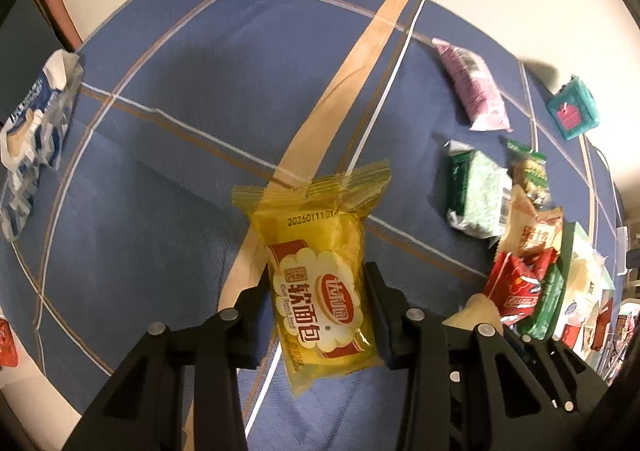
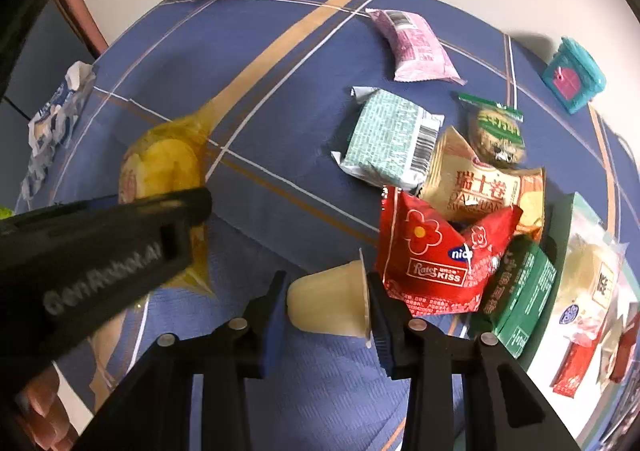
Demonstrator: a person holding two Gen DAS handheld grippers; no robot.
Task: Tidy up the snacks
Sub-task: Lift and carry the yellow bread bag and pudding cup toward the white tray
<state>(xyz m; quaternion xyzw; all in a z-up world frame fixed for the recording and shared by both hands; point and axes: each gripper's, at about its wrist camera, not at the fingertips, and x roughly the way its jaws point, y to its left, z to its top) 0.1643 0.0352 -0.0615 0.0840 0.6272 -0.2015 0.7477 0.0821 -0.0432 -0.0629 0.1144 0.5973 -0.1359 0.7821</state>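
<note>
1. You've got both tools loaded: the left tool (image 1: pixel 318 311) is clamped on the yellow bread packet (image 1: pixel 320 283), and the right tool (image 2: pixel 326 311) is pinched tight on the pale jelly cup (image 2: pixel 330 305).
2. Both snacks sit just over the blue cloth of the table (image 1: pixel 160 171), beside the messy pile with the red wafer bag (image 2: pixel 436 259).
3. Looks like the pick-up step; next you'd carry each one to its sorted spot without squashing anything.
</note>
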